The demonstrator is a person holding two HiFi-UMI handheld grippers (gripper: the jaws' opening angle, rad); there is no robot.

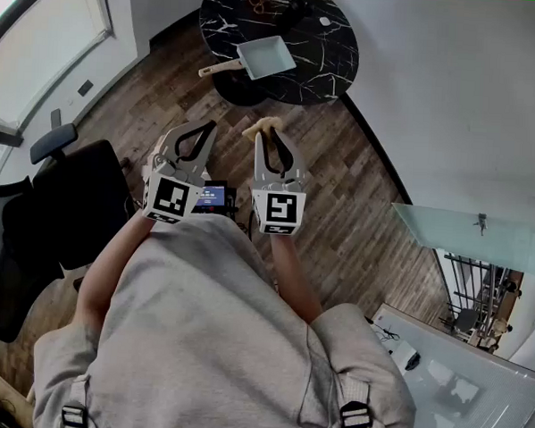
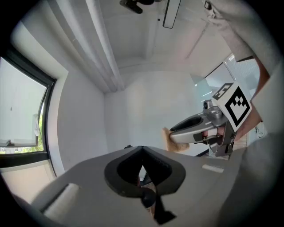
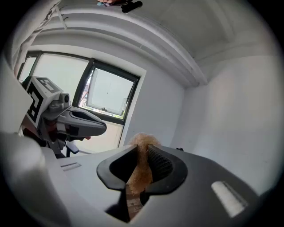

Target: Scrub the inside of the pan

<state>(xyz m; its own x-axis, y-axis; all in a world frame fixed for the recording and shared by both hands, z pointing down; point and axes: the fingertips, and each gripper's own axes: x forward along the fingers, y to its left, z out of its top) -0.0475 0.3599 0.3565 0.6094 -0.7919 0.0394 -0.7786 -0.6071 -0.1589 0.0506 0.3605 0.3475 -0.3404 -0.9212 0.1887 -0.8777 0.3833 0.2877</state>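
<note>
Tan and fibrous, the scrubbing pad point(image 3: 140, 170) is sitting pinched between the jaws of our right gripper point(image 1: 266, 131), while our left gripper point(image 2: 142, 163) is showing its jaws pressed together on nothing. We are holding both out in front of us over the wooden floor point(image 1: 341, 177). The pan point(image 1: 269, 57), pale and rectangular with a wooden handle, is lying on the dark marbled table point(image 1: 334, 51) well ahead, neither gripper near it. We are judging this to be the approach. Next we are likely needing to reach the table, steady the handle with the left gripper, and lower the pad inside the pan.
</note>
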